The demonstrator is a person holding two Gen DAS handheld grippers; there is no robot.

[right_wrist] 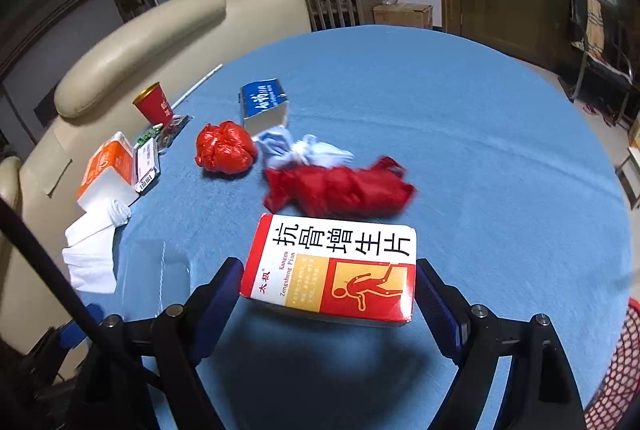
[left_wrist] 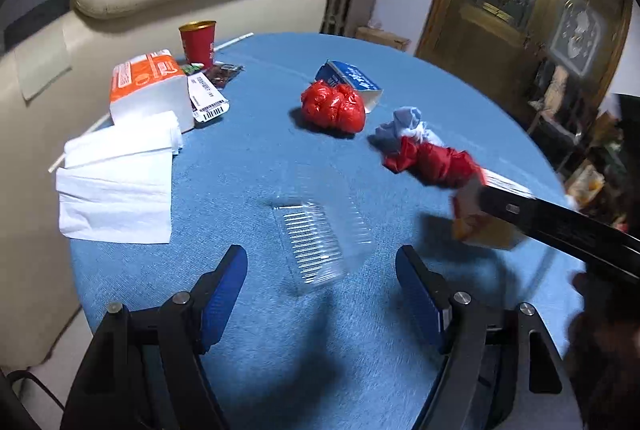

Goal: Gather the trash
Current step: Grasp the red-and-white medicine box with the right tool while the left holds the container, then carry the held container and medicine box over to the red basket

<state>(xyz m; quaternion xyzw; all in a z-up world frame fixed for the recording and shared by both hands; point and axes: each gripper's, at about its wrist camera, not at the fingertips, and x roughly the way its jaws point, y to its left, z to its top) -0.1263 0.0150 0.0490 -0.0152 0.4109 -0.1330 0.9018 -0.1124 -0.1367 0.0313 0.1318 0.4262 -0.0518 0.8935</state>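
Your right tongs (right_wrist: 329,290) bracket the red-and-white medicine box (right_wrist: 332,266), and that box is the landmark for everything else. Its right end sits against the right pad; on the left I cannot tell whether the pad touches or a sliver of gap remains. So treat the hold as unproven: if you lift now on one-sided contact, the box will likely pivot and drop back onto the counter (right_wrist: 500,150). Squeezing hard carries its own risk, since thin card could buckle.

To the left of the box, your left tongs (left_wrist: 322,284) stand open and empty over a clear plastic tray (left_wrist: 320,238), pads well clear of it. The tray is nearly invisible against the blue cloth, so you may misjudge its edges, and smooth plastic may slip out.

Just beyond the box lies a crumpled red wrapper (right_wrist: 340,190), close to its far edge; pushing forward while closing could drag it along. Further back sit a pale blue wad (right_wrist: 296,150), a red plastic ball (right_wrist: 226,148) and a blue carton (right_wrist: 264,102). Far left of the box are white napkins (right_wrist: 94,250), an orange pack (right_wrist: 108,170) and a red cup (right_wrist: 154,106) near the counter's rim, where a sweeping arm could knock it off.
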